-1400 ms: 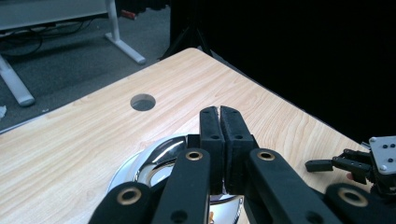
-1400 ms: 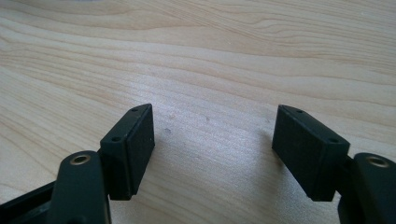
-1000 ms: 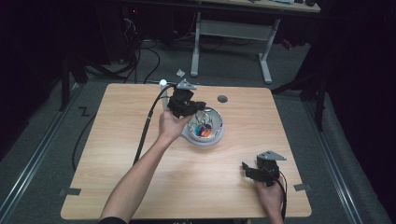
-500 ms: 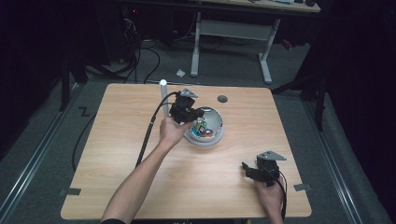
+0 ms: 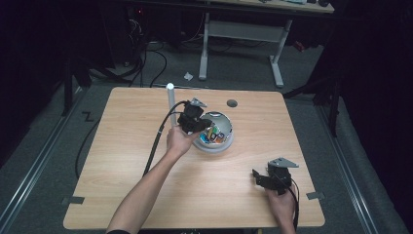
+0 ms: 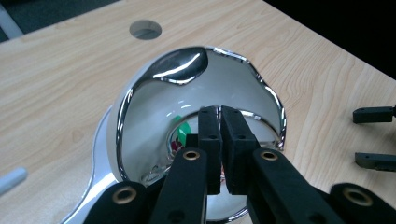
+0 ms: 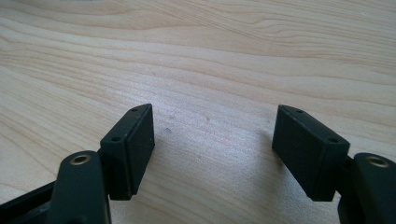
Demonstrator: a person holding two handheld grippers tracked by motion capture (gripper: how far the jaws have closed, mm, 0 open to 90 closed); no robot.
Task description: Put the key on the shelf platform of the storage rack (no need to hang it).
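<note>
Left gripper dropped since a second ago, from above the bowl rim down into its left side; right gripper unchanged, parked near the front right corner of the table.

High view: small coloured items in the bowl, too small to name; bowl sits centre-back, well clear of all edges, with a round hole in the tabletop behind it and a white tube standing upright to its left.

Left gripper view: jaws clenched, pads almost touching, can't tell if anything's pinched; tips inside the shiny bowl, a green piece just behind them. Right gripper's two pads visible at the far right.

Right gripper view: jaws spread wide, released, bare wood between them.

Open tabletop on the left half and the front centre.
</note>
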